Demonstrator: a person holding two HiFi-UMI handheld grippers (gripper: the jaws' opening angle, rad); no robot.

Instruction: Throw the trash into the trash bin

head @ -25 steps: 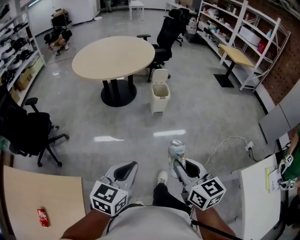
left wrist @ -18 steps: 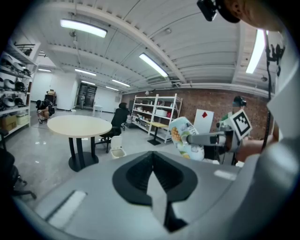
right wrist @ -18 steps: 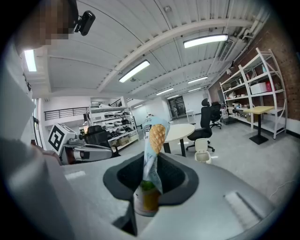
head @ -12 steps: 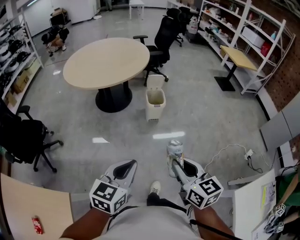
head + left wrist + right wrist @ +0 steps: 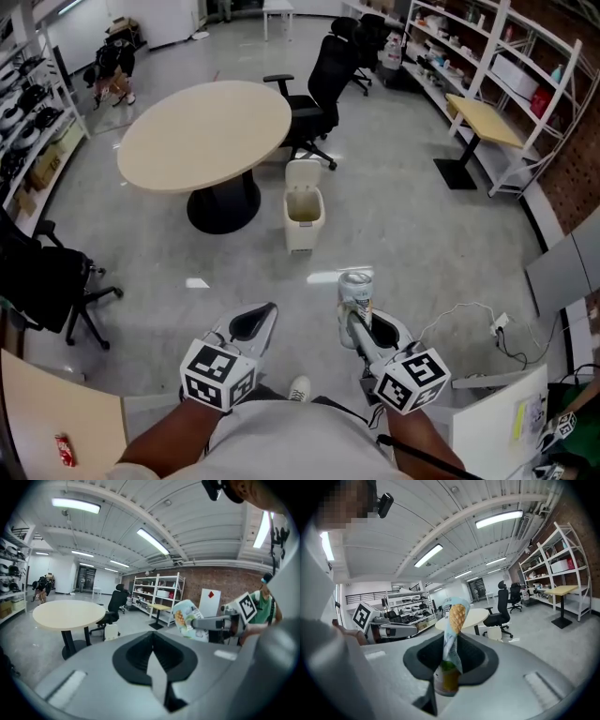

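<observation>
Right tool (image 5: 356,317) is pinching the snack wrapper (image 5: 355,289), left tool (image 5: 262,314) is riding closed and empty; open trash bin (image 5: 303,208) is waiting well ahead.

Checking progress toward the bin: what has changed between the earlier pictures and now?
The person has walked on: in the head view the trash bin and round table have drifted left and lower. The red can has slid toward the bottom-left corner. Unchanged: the right tongs stay clamped on the snack wrapper; the left tongs stay shut and empty.
</observation>
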